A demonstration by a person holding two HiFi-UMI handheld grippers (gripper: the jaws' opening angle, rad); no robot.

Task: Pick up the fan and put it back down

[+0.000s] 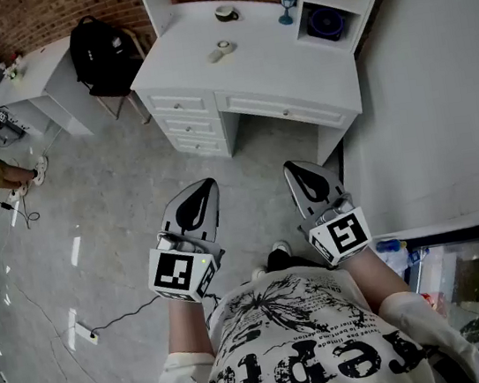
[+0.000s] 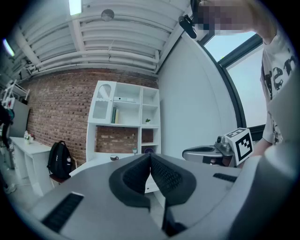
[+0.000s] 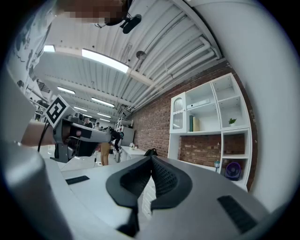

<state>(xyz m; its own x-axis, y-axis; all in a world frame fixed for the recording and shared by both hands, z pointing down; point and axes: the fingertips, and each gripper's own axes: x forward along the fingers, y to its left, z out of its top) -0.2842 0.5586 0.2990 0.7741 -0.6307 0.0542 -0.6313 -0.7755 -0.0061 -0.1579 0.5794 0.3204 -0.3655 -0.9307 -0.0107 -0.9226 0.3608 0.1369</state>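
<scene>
Nearest, a white T-shirt [image 1: 298, 347] carries black lettering, upside down from here and not legible. Just ahead, the left gripper [image 1: 207, 188] and right gripper [image 1: 296, 170] are held level side by side, each with its jaws pressed together on nothing. Below them lies a pale grey floor [image 1: 109, 214]. Beyond stands a white desk with drawers [image 1: 294, 75]. The small round purple fan [image 1: 325, 23] sits in the lower cubby of its shelf unit, well apart from both grippers. A red brick wall [image 1: 18, 23] rises behind.

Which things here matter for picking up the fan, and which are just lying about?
For the job: fan, in a shelf compartment on the desk; left gripper and right gripper, both shut, empty.
Lying about: cup, blue goblet and small white object on the desk; backpack beside it.
</scene>
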